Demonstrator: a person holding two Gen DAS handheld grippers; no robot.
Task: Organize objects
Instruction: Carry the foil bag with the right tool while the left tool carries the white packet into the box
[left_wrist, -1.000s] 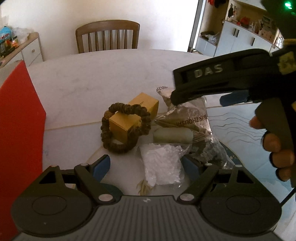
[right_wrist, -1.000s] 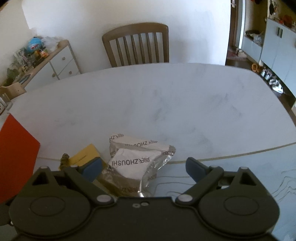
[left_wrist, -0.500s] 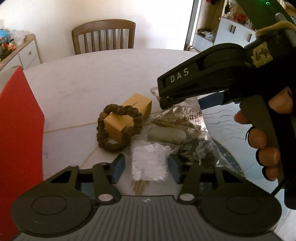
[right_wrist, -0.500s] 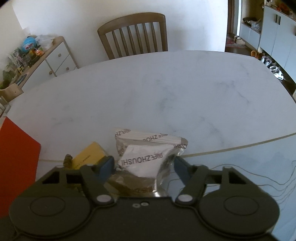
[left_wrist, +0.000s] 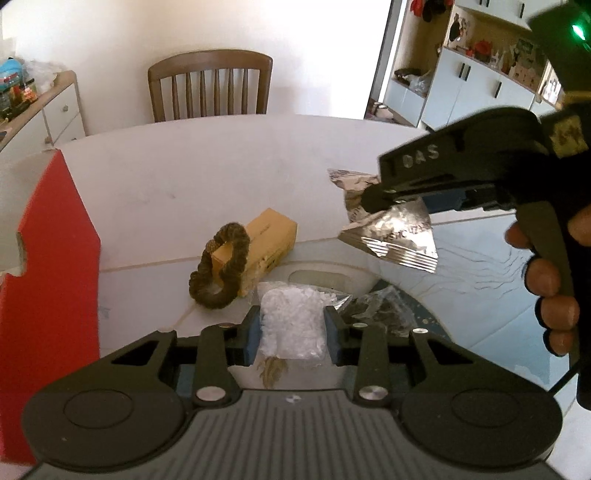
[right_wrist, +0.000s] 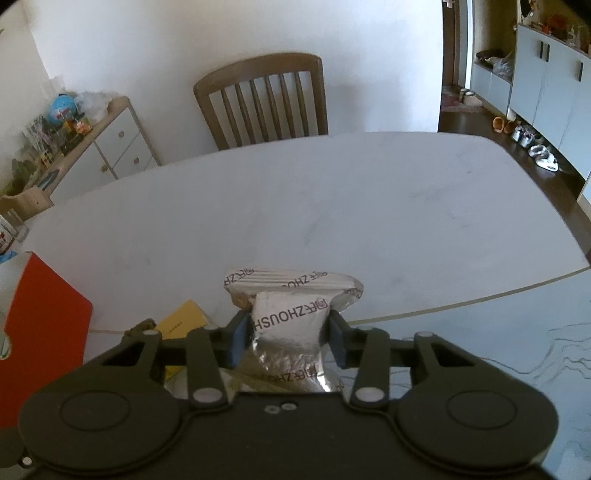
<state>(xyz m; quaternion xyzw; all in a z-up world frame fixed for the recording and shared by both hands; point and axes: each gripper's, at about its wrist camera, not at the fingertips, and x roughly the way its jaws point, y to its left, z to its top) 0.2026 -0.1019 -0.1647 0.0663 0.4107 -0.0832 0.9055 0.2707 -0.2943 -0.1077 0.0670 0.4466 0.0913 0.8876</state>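
Note:
My left gripper (left_wrist: 291, 332) is shut on a clear bag of white granules (left_wrist: 291, 321) that rests on a blue-rimmed plate (left_wrist: 424, 317). My right gripper (right_wrist: 288, 336) is shut on a silver foil packet (right_wrist: 288, 317) and holds it above the table; the same packet shows in the left wrist view (left_wrist: 395, 232), lifted clear of the pile. A small yellow-brown box (left_wrist: 269, 236) with a dark bead bracelet (left_wrist: 221, 273) leaning on it sits on the white table (left_wrist: 184, 184). A crumpled clear bag of dark stuff (left_wrist: 380, 310) lies on the plate.
A red box (left_wrist: 48, 277) stands at the left, also in the right wrist view (right_wrist: 40, 317). A wooden chair (right_wrist: 262, 103) stands behind the table. A sideboard with clutter (right_wrist: 85, 147) is at the far left, cabinets (right_wrist: 550, 66) at the right.
Both grippers closed: the left on the white granule bag, the right on the foil packet. The right gripper then lifted the packet up and to the right, off the pile.

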